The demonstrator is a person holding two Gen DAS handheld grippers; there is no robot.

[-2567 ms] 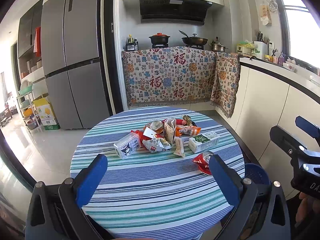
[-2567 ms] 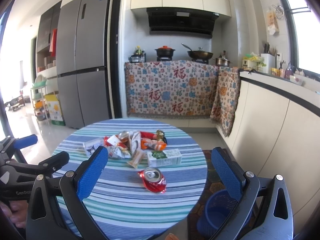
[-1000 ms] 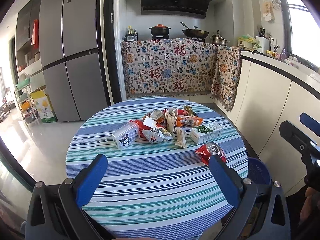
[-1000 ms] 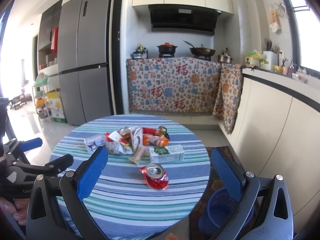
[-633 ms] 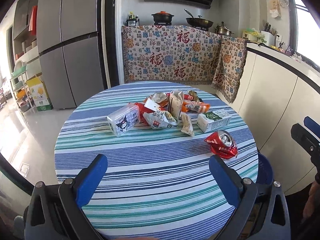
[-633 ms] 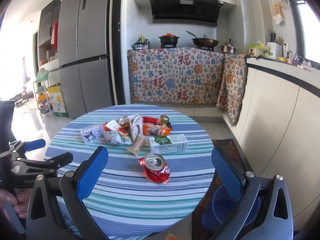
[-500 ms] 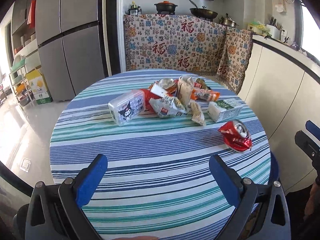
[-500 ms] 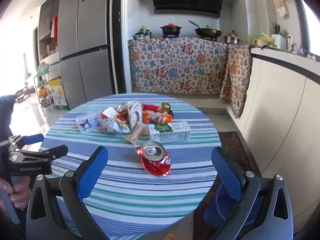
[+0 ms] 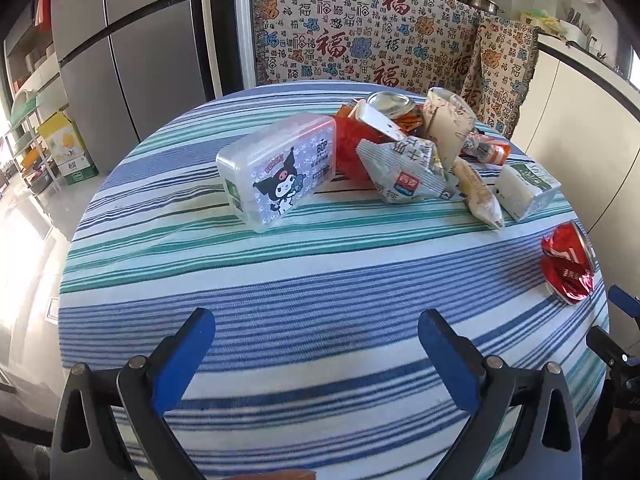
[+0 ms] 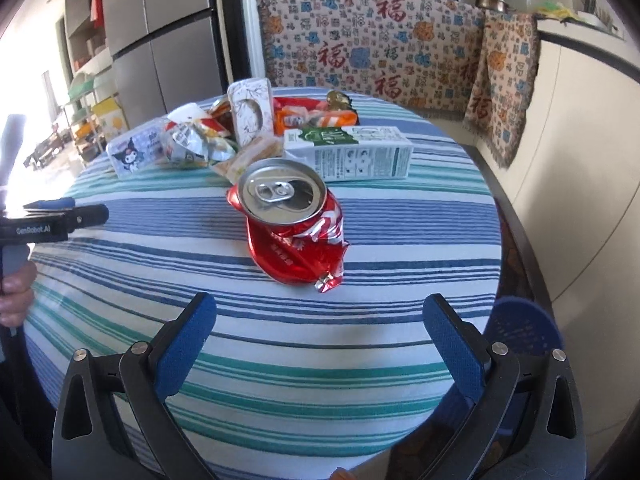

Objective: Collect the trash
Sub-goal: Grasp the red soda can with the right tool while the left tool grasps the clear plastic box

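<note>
Crushed red can (image 10: pixel 294 226) lies just ahead of my right gripper (image 10: pixel 316 340), jaws spread; left gripper (image 9: pixel 314 344) likewise gapes. Both have dropped closer to the striped table (image 10: pixel 280 364).

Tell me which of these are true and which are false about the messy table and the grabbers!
1. The crushed red can lies apart from the trash pile, nearest the right gripper. True.
2. The left gripper is squeezing the wipes box with the cartoon sticker. False: its jaws are open and hold nothing.
3. The milk carton stands upright. False: it lies on its side.
4. A blue basket sits below the edge of the striped table. True.
5. The right gripper is open. True.
</note>
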